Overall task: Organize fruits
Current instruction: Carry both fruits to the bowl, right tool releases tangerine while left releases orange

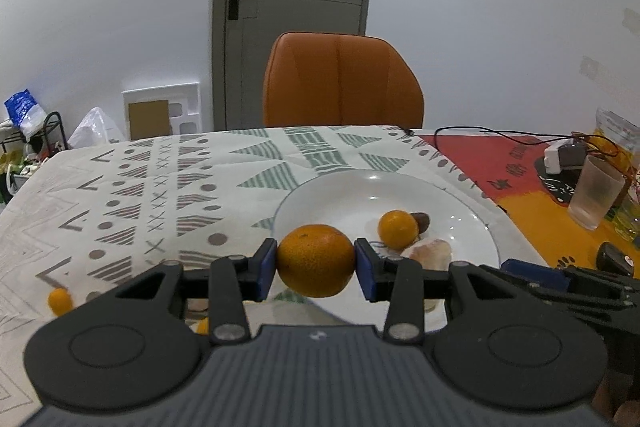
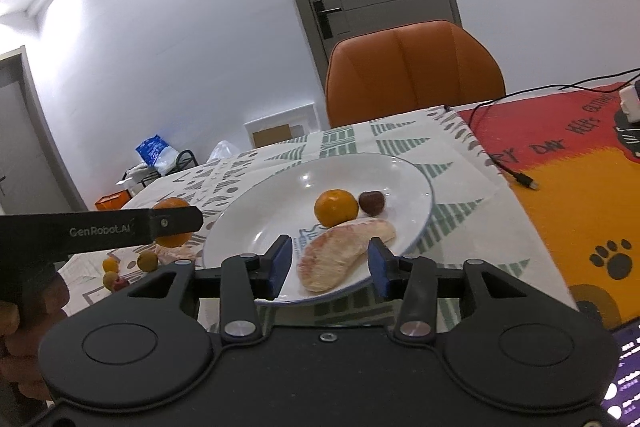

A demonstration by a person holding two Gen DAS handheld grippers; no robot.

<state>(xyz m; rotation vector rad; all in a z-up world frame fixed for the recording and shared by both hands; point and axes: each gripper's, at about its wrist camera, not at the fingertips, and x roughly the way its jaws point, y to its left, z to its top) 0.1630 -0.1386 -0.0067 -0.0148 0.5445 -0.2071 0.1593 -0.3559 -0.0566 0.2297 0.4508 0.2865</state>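
An orange [image 1: 316, 260] is being gripped between the blue pads of the left gripper [image 1: 316, 267], held just short of the near-left rim of the white plate [image 1: 472, 223], which lies ahead and to the right. The right gripper [image 2: 329, 263] is being held released, its jaws flanking but not touching a pomelo segment [image 2: 344, 253] lying crosswise on the plate beside a small orange [image 2: 336, 207] and a dark chestnut-like fruit [image 2: 372, 202].

Left gripper [image 1: 316, 267] jaws clamped, right gripper [image 2: 330, 269] jaws apart, gripping nothing.
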